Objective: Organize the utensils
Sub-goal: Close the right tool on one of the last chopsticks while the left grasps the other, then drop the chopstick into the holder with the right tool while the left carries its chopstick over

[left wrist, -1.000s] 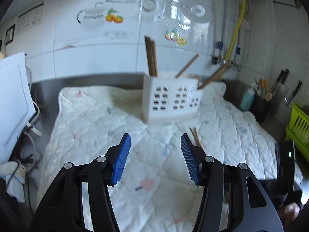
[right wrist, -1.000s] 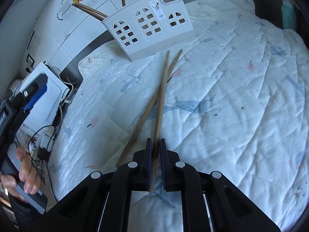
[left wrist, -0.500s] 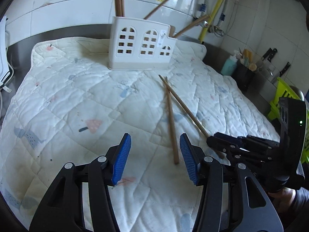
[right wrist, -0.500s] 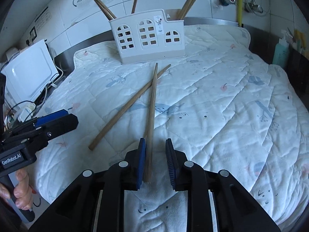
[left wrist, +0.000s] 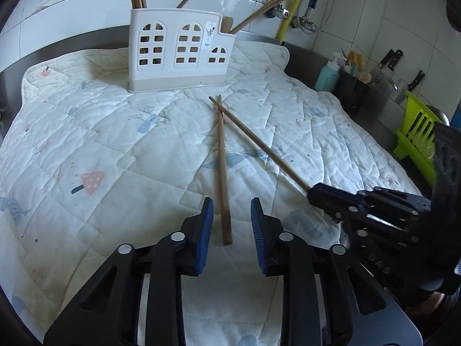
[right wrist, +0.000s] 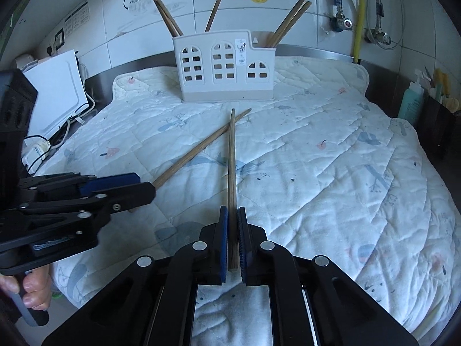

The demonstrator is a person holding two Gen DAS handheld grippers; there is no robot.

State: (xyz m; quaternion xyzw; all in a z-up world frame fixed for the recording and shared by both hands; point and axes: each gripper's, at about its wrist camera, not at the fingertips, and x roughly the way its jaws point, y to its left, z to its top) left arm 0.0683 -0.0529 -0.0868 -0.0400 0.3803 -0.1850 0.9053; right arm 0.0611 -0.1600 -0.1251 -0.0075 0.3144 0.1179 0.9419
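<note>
Two wooden chopsticks lie crossed on the white quilted cloth (left wrist: 100, 132) in front of the white utensil holder (left wrist: 178, 54), which holds several chopsticks. My left gripper (left wrist: 230, 219) is open with its blue pads on either side of the near end of one chopstick (left wrist: 222, 167). My right gripper (right wrist: 232, 230) is shut on the near end of the other chopstick (right wrist: 231, 155), which still rests on the cloth. The right gripper also shows in the left wrist view (left wrist: 334, 199), and the left gripper shows in the right wrist view (right wrist: 115, 187). The holder also shows in the right wrist view (right wrist: 224, 66).
A white appliance with cables (right wrist: 54, 95) stands at the left edge of the counter. At the right are a teal bottle (left wrist: 327, 76), a dark utensil pot (left wrist: 353, 92), knives (left wrist: 415, 82) on the wall and a green rack (left wrist: 417, 132). Pipes run down the tiled wall.
My left gripper moved down and forward over its chopstick's near end and narrowed its opening. My right gripper opened briefly, then shut again on its chopstick.
</note>
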